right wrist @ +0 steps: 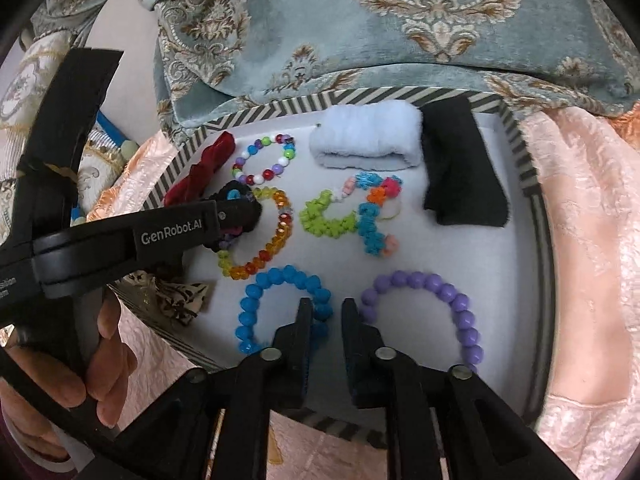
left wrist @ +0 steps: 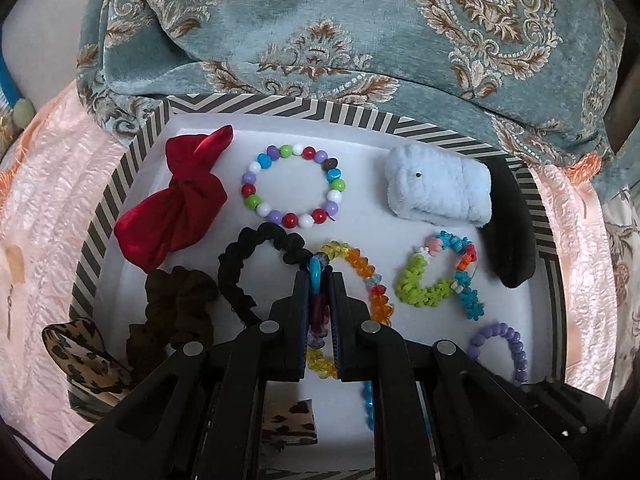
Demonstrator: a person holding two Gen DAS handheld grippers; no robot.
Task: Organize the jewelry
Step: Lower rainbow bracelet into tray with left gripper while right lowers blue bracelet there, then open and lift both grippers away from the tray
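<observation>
My left gripper is shut on the rainbow glass-bead bracelet, pinching its blue and purple end low over the white floor of the striped tray. In the right wrist view the left gripper comes in from the left onto that same rainbow bracelet. My right gripper stands slightly open over the tray floor with nothing between its fingers. A blue bead bracelet lies against its left finger. A purple bead bracelet lies just to its right.
The tray also holds a mixed-colour bead bracelet, a green and blue knotted bracelet, a red bow, black and brown scrunchies, a leopard bow, a pale blue fluffy band and a black cloth. A patterned teal cushion lies behind.
</observation>
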